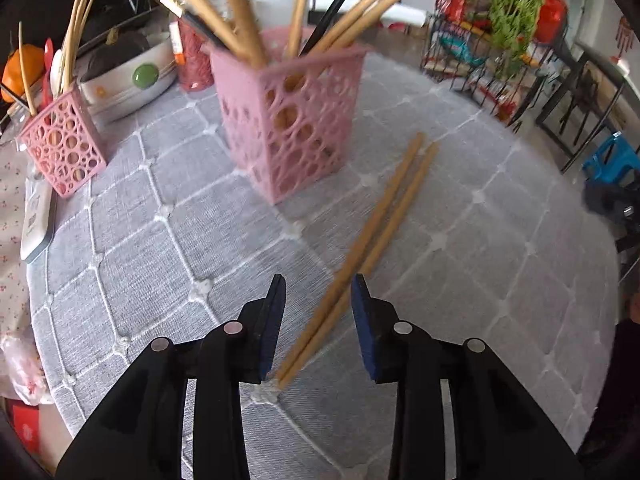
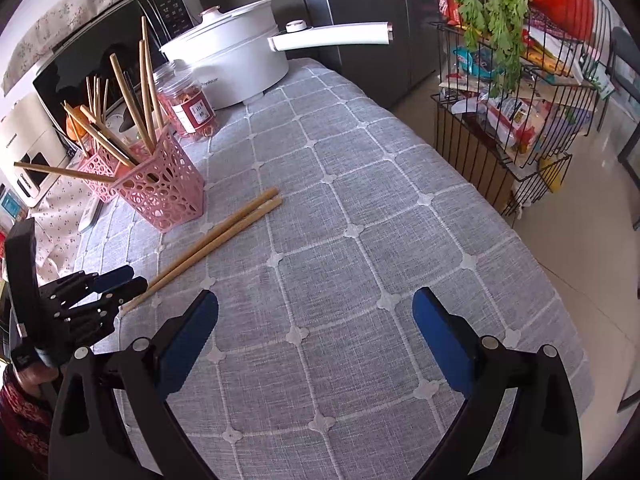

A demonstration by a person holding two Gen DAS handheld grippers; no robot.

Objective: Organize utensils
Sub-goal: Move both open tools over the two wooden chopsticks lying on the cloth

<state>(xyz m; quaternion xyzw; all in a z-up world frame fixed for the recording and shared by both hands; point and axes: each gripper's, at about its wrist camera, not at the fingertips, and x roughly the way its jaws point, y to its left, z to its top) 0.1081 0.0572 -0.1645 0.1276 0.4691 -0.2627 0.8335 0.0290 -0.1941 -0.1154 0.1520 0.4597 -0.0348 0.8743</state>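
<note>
The left gripper point(image 1: 318, 280) is spread, w/ its two fingers on both sides of a pair of wooden chopsticks point(image 1: 362, 248) that lie side by side on the grey quilted tablecloth point(image 1: 500, 280). The near ends of the pair are between the blue pads; it seems the pads do not touch the wood, but the view is blurred there. The far ends point to a pink perforated holder point(image 1: 292, 120), which stands just left of them and has more chopsticks in it. A second pink holder point(image 1: 64, 144) stands farther left.

The right gripper point(image 2: 316, 300) is spread wide above bare cloth, w/ nothing between its fingers. Far behind are a white electric pot point(image 2: 228, 68) and a jar point(image 2: 190, 106).
</note>
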